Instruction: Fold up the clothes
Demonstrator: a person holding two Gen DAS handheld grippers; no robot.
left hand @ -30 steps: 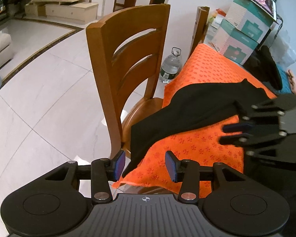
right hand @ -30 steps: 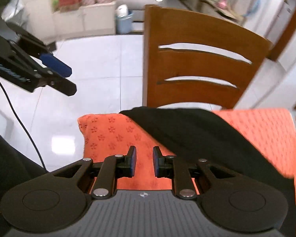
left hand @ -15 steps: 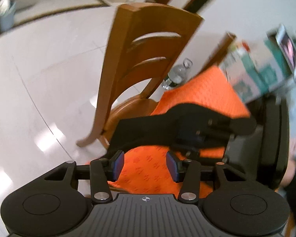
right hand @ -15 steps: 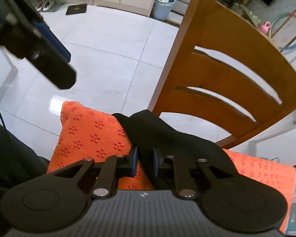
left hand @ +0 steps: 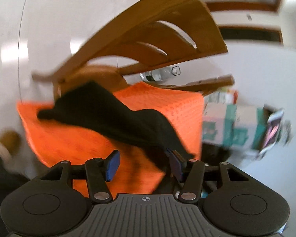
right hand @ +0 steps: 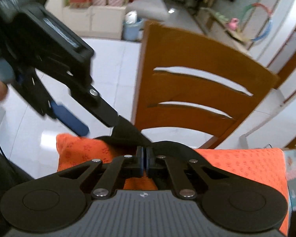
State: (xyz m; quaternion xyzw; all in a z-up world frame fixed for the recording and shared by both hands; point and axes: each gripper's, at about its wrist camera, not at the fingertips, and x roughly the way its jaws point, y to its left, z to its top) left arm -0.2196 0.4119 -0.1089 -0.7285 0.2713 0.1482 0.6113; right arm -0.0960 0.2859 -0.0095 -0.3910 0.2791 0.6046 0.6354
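Observation:
A black garment lies across the orange cloth-covered table. My left gripper is open just above the table's near edge, and a raised corner of the garment hangs over its right finger. My right gripper is shut on a fold of the black garment and lifts it into a peak. In the right wrist view the left gripper comes in from the upper left, open, one finger touching the peak, the blue-padded finger apart from it.
A wooden chair stands close behind the table, also in the left wrist view. A water bottle stands on the floor. Cardboard boxes and a phone stand at the table's end. White tiled floor lies beyond.
My right gripper has shut on the garment and raised it. My left gripper has swung round fast to the garment's raised corner, staying open; its view is blurred.

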